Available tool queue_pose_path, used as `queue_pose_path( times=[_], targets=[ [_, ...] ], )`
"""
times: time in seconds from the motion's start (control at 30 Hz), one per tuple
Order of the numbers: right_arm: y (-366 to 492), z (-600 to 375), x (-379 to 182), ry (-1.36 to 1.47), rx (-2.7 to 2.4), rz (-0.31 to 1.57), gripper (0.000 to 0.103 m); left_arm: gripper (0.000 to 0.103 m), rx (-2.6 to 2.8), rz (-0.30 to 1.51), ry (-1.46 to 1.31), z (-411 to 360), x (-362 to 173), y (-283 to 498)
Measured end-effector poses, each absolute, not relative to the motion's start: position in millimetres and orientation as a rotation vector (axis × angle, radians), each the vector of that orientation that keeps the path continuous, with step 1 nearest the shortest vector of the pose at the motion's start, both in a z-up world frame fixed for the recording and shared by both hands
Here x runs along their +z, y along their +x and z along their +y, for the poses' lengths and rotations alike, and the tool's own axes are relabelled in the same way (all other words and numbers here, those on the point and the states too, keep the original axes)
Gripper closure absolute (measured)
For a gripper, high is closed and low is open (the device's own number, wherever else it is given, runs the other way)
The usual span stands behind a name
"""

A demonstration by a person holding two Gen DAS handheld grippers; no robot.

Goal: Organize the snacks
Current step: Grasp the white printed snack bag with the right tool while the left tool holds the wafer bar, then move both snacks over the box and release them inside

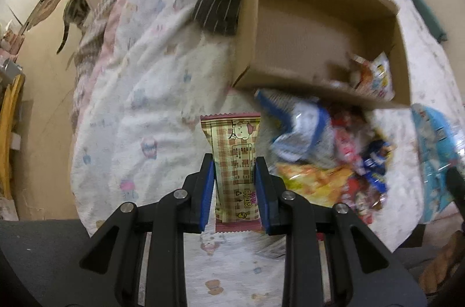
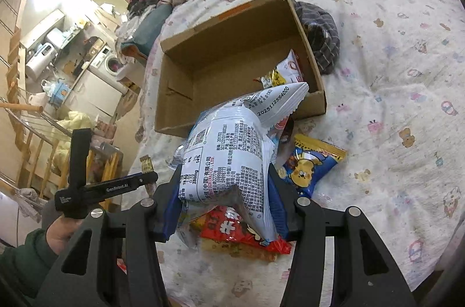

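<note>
Snack packets held in both grippers above a bed covered in a white, cartoon-printed quilt (image 1: pixel 139 80). The left gripper (image 1: pixel 234 185) has its blue-padded fingers (image 1: pixel 207 190) pinching a slim cream-and-maroon plaid wafer packet (image 1: pixel 234 159) across its narrow width; the packet's long axis runs straight up the frame, in line with the fingers. The open brown cardboard box (image 1: pixel 308 25) fills the upper right of this view, with its near wall just above and right of the packet's top end. The right gripper (image 2: pixel 223 205) has its fingers (image 2: pixel 171 208) closed on the lower part of a puffy white-and-blue printed snack bag (image 2: pixel 229 150), whose long axis slants toward the upper right, its crimped top lying over the box's near wall (image 2: pixel 315 105) in the right wrist view.

The box already holds a white-and-red snack packet (image 2: pixel 286 68) at its right end; the rest of its floor is bare. Loose snacks remain on the quilt below the box, among them a blue-and-yellow cartoon packet (image 2: pixel 311 164) and a red packet (image 2: pixel 241 231).

Judged relation for the coming move: the box opening lies ahead of and above both pairs of fingers, and the right-hand bag appears the nearer to its rim. Blur around the box in the left wrist view makes it hard to judge how near the packet is to the box.
</note>
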State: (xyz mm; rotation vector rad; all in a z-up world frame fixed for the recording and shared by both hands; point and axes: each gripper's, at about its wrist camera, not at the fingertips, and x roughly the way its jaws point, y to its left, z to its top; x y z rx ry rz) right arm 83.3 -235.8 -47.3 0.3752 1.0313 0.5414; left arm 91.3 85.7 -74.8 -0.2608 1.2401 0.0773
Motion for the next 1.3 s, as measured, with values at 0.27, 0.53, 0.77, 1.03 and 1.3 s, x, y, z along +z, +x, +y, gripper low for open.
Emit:
queue_pose_path(
  times=[0.27,0.53,0.77,1.03,1.3],
  targets=[
    [90,-237,-41,0.393,0.525,0.996,0.049,0.08,0.024,1.13,-0.184,65,-22,107],
    [97,-235,-26,0.404,0.53,0.945,0.049,0.08,-0.017,1.087,-0.144,56,2,131],
    [110,-239,-26,0.432,0.492,0.963,0.049,0.08,-0.018,1.085,-0.146,57,-1,141],
    [146,-232,-10,0.472,0.457,0.945,0.049,0.08,-0.068,1.069,-0.128,37,6,169],
    [200,-223,-12,0.464,0.426,0.982,0.049,0.08,-0.07,1.08,-0.118,40,4,199]
  ],
)
